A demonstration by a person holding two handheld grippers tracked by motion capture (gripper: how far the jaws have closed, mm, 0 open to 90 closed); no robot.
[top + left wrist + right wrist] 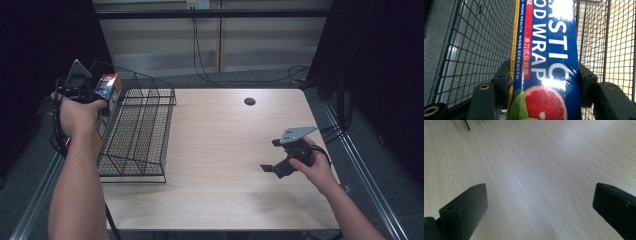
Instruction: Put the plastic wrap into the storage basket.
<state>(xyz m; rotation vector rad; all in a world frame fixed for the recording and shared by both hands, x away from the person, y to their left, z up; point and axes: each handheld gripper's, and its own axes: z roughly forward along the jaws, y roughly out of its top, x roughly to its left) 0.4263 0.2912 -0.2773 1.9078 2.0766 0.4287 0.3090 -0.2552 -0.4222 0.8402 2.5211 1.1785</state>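
Pale wood forms the table (220, 165), which carries all items in the scene. Nearest on the right side, the right gripper (275, 162) is held low over the bare tabletop; its jaws stand wide apart with nothing between them. The right gripper view confirms this: both black jaws sit at the picture's lower corners, with plain wood grain (536, 170) between.

On the left side, the left gripper (102, 100) is held above the left edge of the table, beside the wire basket (145, 130). Its jaws are clamped on a plastic food wrap box (107, 95), a long blue carton with a yellow edge stripe. In the left gripper view the box (546, 62) runs up the middle of the picture, pinched on both long sides by the black pads (504, 75), with a grapefruit print at its near end. The box stands steeply on end at the basket's left wall, with black mesh (474, 45) visible on both sides of it.

Farthest from the person, a dark round hole (249, 101) sits in the tabletop.
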